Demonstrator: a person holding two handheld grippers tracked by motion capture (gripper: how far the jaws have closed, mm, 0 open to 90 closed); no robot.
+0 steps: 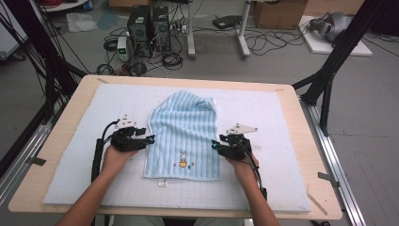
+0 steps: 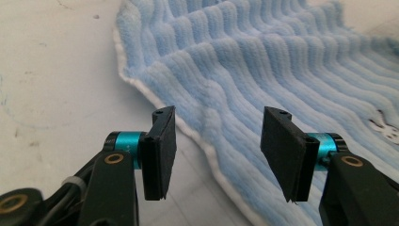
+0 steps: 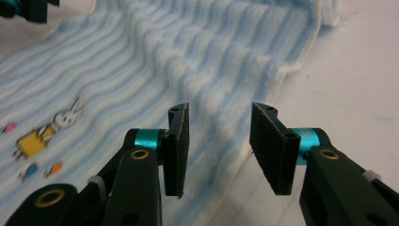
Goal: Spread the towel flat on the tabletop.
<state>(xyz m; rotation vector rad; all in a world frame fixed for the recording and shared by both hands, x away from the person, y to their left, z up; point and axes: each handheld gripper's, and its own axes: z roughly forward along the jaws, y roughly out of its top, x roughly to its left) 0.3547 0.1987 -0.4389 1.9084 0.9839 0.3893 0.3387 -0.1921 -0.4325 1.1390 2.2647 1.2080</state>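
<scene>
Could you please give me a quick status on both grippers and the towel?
Left gripper open at towel's left edge. Right gripper open at its right edge. Light blue ribbed towel flat on white mat, not gripped. Nothing in the way.

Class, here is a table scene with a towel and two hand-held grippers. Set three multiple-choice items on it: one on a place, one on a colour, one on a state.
1. Where does the towel lie?
A. between the two grippers
B. left of both grippers
C. on the floor

2. What colour is the towel?
A. red
B. light blue with ribs
C. black

3. How do the left gripper's jaws stand?
A. clamped on the towel
B. shut on nothing
C. open, at the towel's edge

Key: 1 A, the left gripper and right gripper flank it in the high view; 2 B, all views show pale blue ribs; 3 C, a clear gap shows between the pads.
</scene>
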